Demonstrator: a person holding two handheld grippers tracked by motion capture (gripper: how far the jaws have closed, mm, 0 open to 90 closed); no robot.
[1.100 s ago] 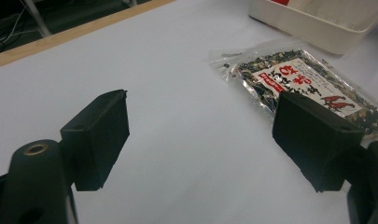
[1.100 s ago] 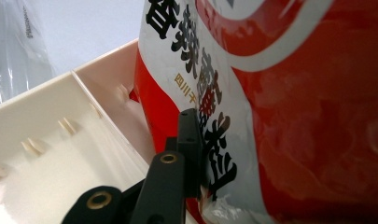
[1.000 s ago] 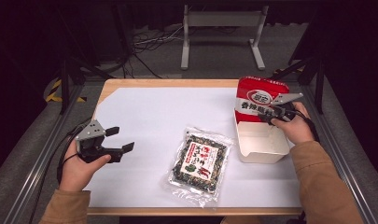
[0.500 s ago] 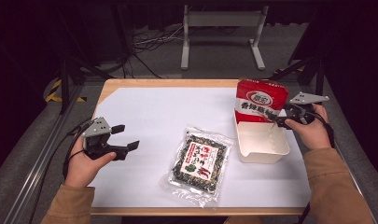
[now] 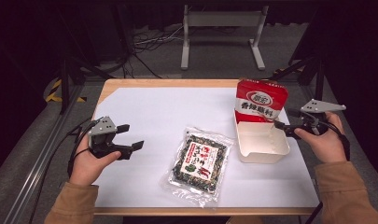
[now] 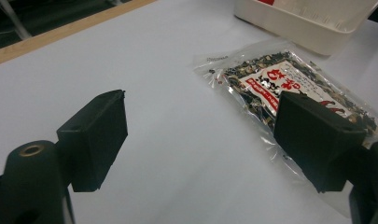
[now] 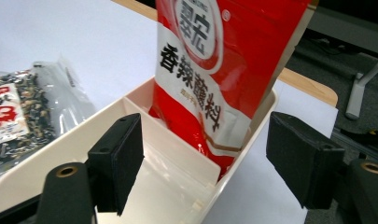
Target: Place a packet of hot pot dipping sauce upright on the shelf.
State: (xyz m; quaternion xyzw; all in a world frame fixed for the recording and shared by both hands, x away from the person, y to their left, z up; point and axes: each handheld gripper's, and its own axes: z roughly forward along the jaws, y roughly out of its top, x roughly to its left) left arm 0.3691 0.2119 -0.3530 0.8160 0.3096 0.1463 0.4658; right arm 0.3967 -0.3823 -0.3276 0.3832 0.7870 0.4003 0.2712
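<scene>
The red packet stood upright in the white bin's far compartment; the right gripper view revealed its divider. The right gripper, jaws just opened and empty, was beside it. The left gripper hovered open near the seaweed bag.

The person wears tan long sleeves with ribbed cuffs. Each hand carries a black gripper, the left gripper and the right gripper, each topped by a grey three-cornered plate and trailing a thin black cable. The fingers are blocky matte black pads, with brass-ringed holes at their bases.
</scene>
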